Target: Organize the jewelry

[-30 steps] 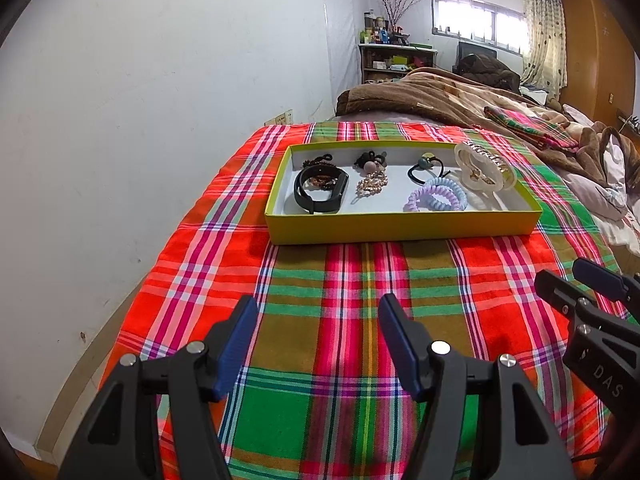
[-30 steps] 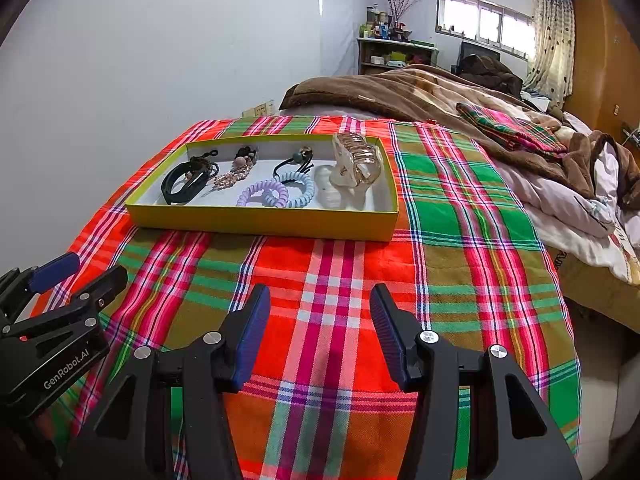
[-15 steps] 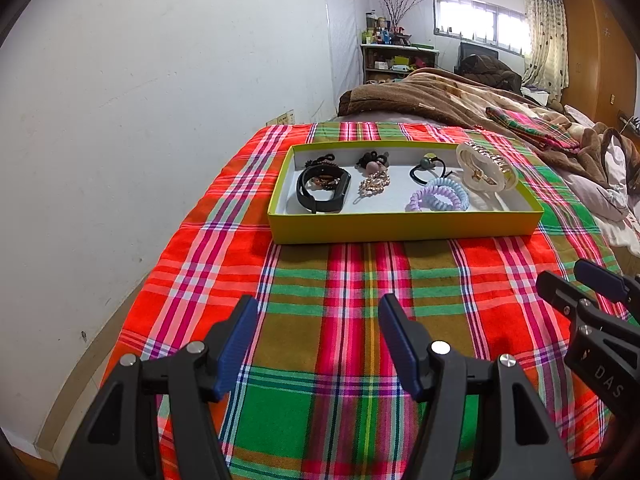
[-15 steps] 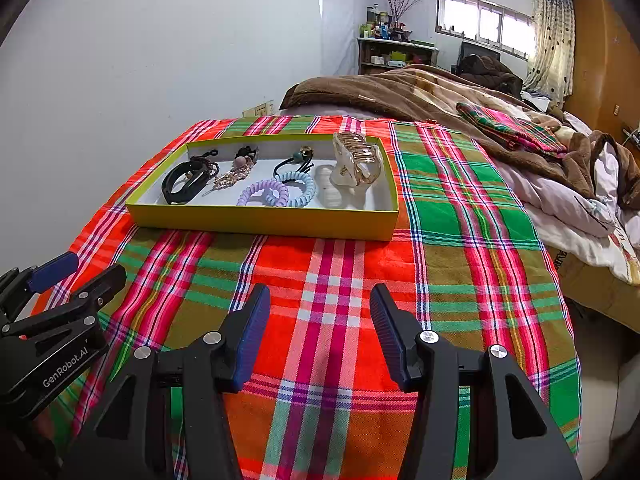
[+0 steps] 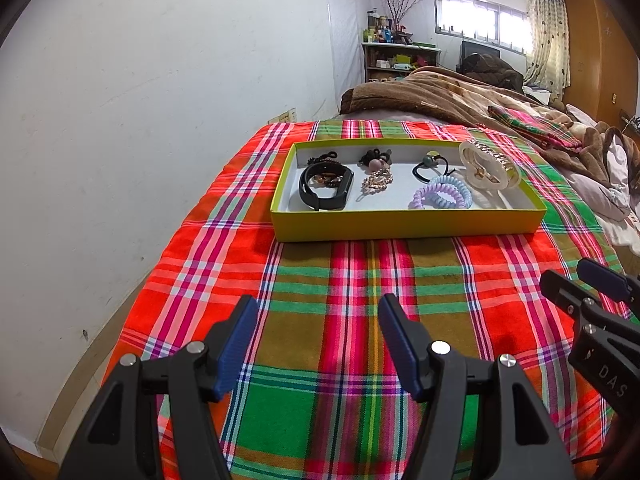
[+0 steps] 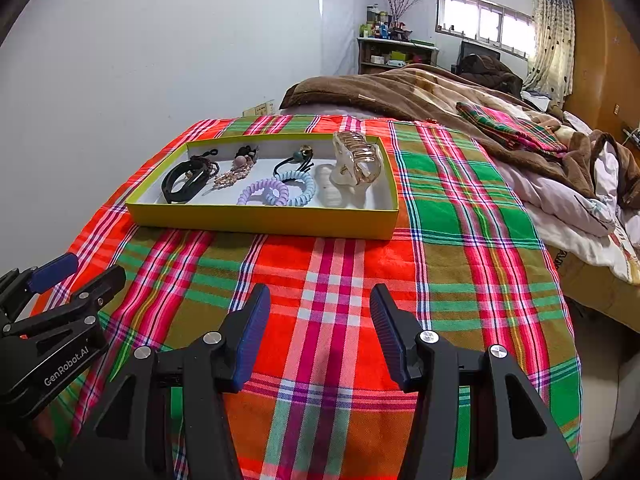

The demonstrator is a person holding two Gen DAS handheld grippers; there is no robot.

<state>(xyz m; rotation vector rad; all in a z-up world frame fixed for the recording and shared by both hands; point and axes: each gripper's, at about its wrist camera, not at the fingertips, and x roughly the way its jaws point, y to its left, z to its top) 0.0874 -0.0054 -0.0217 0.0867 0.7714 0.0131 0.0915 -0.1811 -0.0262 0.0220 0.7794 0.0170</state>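
Observation:
A yellow tray (image 5: pixel 404 226) (image 6: pixel 264 220) lies on the plaid bedspread ahead of both grippers. It holds a black band (image 5: pixel 326 188) (image 6: pixel 182 186), a beaded clip (image 5: pixel 376 180), a black hair tie (image 5: pixel 430 168), purple and blue coil ties (image 5: pixel 440 198) (image 6: pixel 276 192) and a clear claw clip (image 5: pixel 488 166) (image 6: pixel 358 158). My left gripper (image 5: pixel 314 322) is open and empty, well short of the tray. My right gripper (image 6: pixel 316 312) is open and empty, also short of it. Each shows at the edge of the other's view.
The plaid cloth (image 5: pixel 360 280) covers the bed's near end. A white wall (image 5: pixel 140 100) runs along the left. A brown blanket (image 6: pixel 420 92) and bedding pile up behind and right of the tray. The bed's right edge (image 6: pixel 576 292) drops to the floor.
The left wrist view has shifted slightly, with the tray a little lower and to the right in it. Both grippers stay open and empty.

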